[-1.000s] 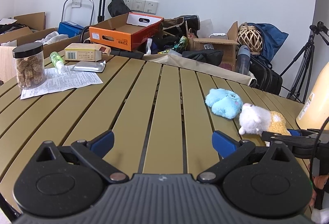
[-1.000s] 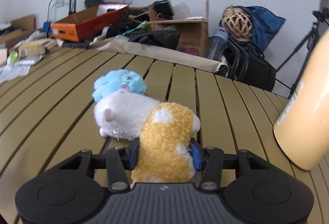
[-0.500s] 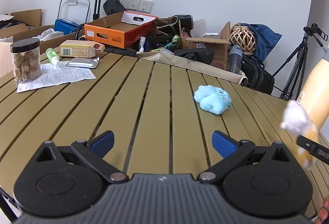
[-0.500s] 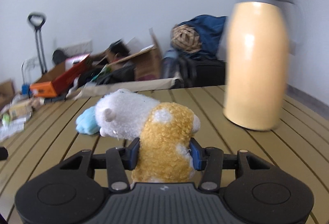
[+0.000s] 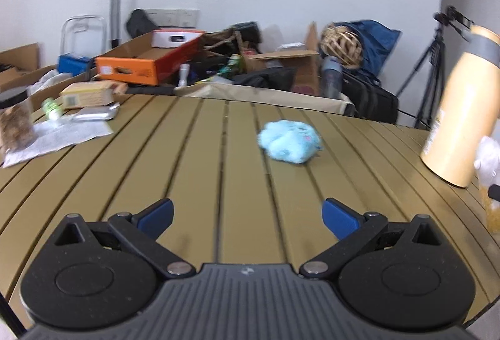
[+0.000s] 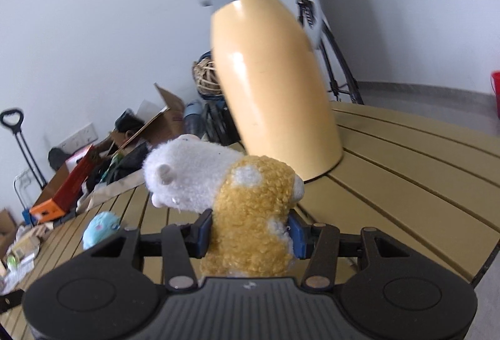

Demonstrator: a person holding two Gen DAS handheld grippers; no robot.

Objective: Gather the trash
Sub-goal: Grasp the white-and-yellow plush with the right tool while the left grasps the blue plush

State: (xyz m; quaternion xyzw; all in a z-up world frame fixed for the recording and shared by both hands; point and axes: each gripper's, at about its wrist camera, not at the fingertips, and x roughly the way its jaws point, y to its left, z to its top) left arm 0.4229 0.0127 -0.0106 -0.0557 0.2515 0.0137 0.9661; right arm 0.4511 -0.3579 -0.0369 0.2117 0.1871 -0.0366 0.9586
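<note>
from the left wrist we see our left gripper [image 5: 247, 216] spread wide and empty over bare slatted table [image 5: 193, 152]; the blue plush [image 5: 289, 141] lies ahead, the yellow jug [image 5: 459, 108] far right of it near the edge. from the right wrist, our right gripper [image 6: 248, 235] clamps the white-and-tan plush [image 6: 247, 208], the jug [image 6: 268, 83] just behind it, open slats to the jug's right.

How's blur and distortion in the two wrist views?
Left wrist: motion smear on the blue plush and the table, slats bowed by fisheye. Right wrist: flask smeared and leaning; held plush sharper in the right gripper.
</note>
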